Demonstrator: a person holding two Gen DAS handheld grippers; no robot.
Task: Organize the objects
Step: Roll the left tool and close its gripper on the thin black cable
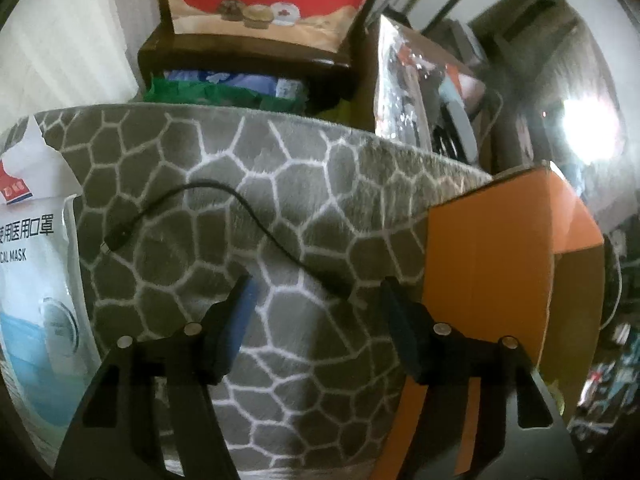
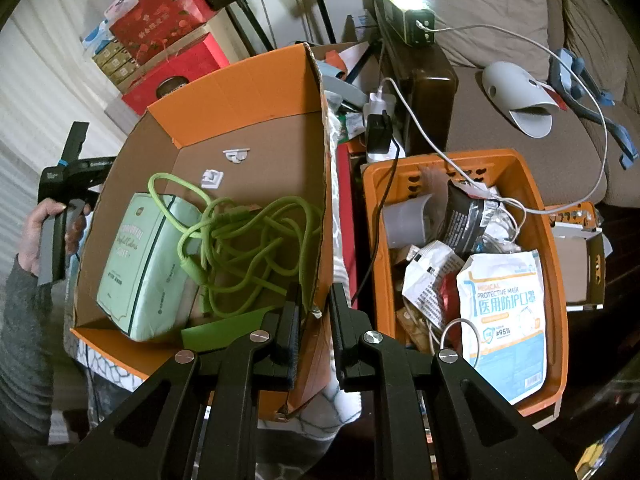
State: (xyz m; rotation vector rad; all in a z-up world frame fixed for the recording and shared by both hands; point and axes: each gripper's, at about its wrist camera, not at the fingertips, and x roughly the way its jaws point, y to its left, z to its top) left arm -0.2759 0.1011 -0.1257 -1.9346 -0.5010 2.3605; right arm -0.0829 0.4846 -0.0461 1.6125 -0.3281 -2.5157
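The right gripper (image 2: 314,312) clamped the near wall of the orange cardboard box (image 2: 240,92) holding a tangled green cable (image 2: 244,240). The left gripper (image 1: 316,292) hung half-open over a thin black cable (image 1: 256,216) on the grey pebble-patterned mat (image 1: 312,168), pads clear.

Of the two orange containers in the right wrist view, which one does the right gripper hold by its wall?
The cardboard box with the green cable; the right gripper pinches its wall. The plastic basket stands apart, untouched.
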